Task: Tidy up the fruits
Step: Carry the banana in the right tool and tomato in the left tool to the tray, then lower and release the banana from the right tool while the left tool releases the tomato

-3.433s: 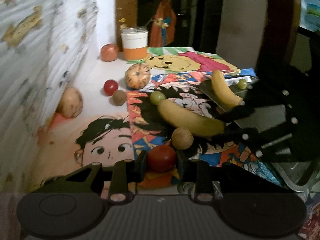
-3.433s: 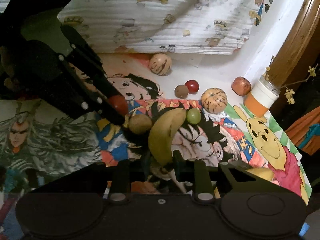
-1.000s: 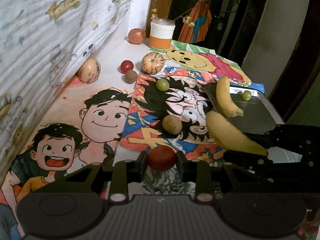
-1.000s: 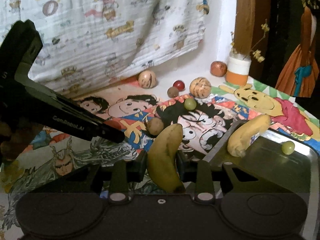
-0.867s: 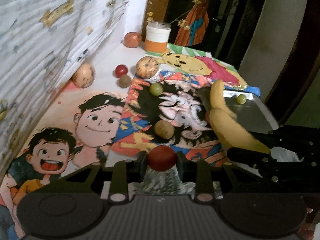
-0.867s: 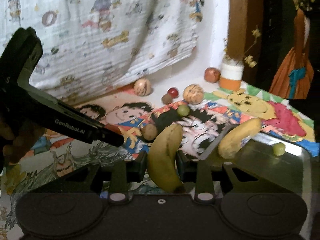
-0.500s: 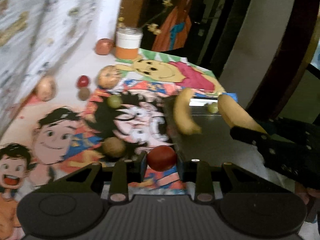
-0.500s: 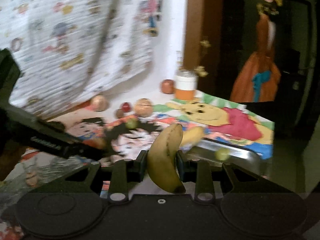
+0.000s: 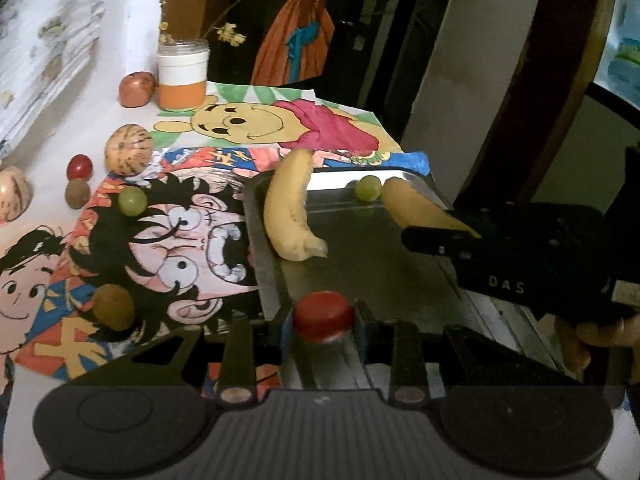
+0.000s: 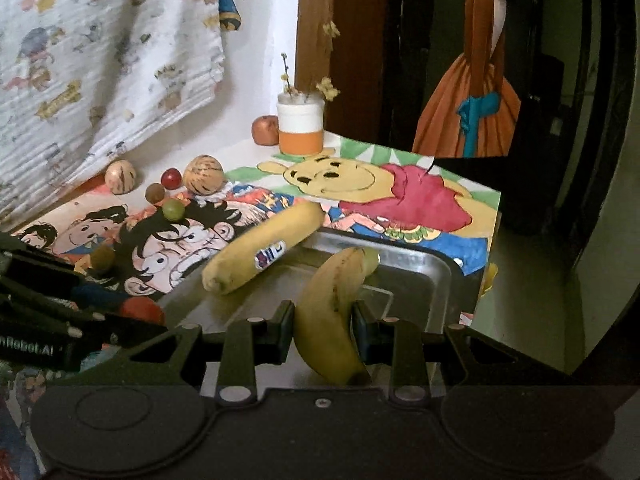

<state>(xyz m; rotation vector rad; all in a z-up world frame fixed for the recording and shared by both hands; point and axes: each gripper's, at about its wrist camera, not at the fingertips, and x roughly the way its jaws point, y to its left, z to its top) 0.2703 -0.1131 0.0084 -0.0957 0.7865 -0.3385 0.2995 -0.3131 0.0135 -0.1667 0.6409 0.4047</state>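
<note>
From the left wrist view, the left gripper [image 9: 323,320] pinches a red tomato [image 9: 323,315] between its pads, just above the near rim of the metal tray [image 9: 372,272]. In the tray lie a banana [image 9: 289,207], its far end propped on the far-left rim, and a green grape [image 9: 368,188] at the far rim. The right gripper [image 9: 440,232] comes in from the tray's right side. Other fruit lies left of the tray on the cartoon mats.

From the right wrist view, the right gripper clamps a second banana [image 10: 334,312] at mid-length, over the tray's near half. The tomato [image 10: 142,309] shows at the tray's left corner, held by the left gripper.

Risks: a tomato let go over the rim could roll off onto the mats. The two grippers sit close together over one tray and could collide. The held banana, dropped from height, could knock the grape out.
</note>
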